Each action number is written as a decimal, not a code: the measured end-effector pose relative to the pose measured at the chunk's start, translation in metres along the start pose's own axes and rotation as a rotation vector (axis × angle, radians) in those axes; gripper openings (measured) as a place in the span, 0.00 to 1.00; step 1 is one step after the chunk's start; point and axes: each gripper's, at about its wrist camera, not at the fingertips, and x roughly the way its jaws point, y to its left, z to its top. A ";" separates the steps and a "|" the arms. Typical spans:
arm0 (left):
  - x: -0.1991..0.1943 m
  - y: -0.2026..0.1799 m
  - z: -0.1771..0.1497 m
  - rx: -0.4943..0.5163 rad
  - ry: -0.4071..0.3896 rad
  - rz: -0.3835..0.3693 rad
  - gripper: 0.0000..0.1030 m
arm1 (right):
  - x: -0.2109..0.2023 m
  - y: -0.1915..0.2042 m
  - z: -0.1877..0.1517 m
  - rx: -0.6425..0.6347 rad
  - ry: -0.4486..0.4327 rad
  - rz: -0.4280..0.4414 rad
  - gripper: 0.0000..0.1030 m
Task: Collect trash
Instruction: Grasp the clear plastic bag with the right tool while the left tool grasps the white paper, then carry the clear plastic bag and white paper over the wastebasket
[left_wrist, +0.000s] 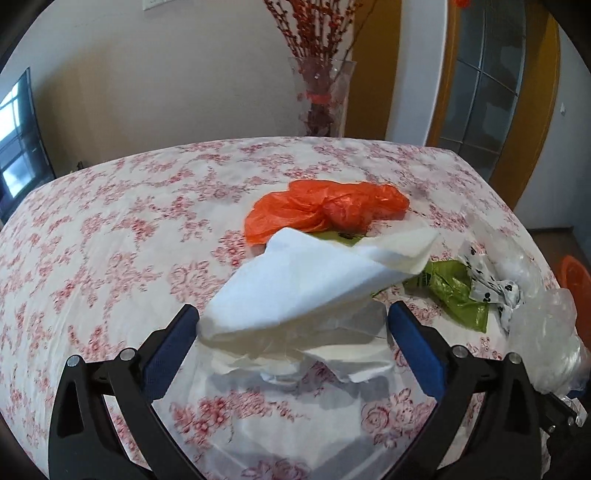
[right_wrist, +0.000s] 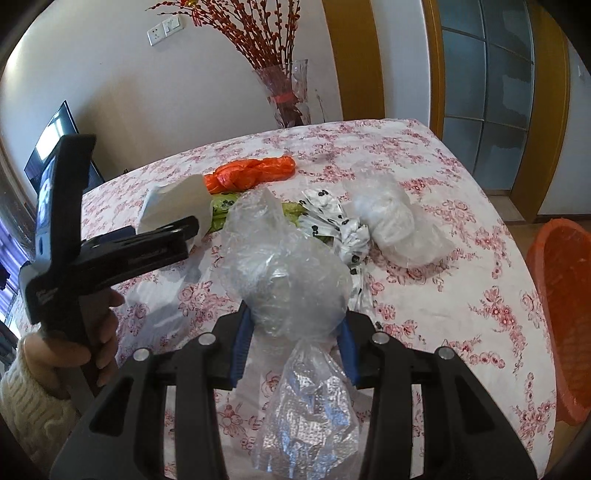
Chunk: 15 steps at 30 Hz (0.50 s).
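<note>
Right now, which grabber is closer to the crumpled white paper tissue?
Left. The left gripper stands open around the white paper tissue. The right gripper is off to the side, shut on a clear bubble-wrap bag.

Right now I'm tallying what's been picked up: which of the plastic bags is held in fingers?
The clear bag, pinched by the right gripper. The orange bag, green bag and spotted bag lie loose on the table.
</note>
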 end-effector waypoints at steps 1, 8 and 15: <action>0.001 0.000 0.000 -0.003 0.000 -0.009 0.98 | 0.000 0.000 0.000 0.000 0.000 0.000 0.39; 0.009 0.003 0.001 -0.035 0.035 -0.104 0.97 | 0.001 -0.003 -0.001 0.006 0.003 -0.001 0.39; 0.000 -0.002 -0.002 -0.002 -0.002 -0.099 0.88 | -0.001 -0.005 -0.003 0.013 0.005 -0.005 0.39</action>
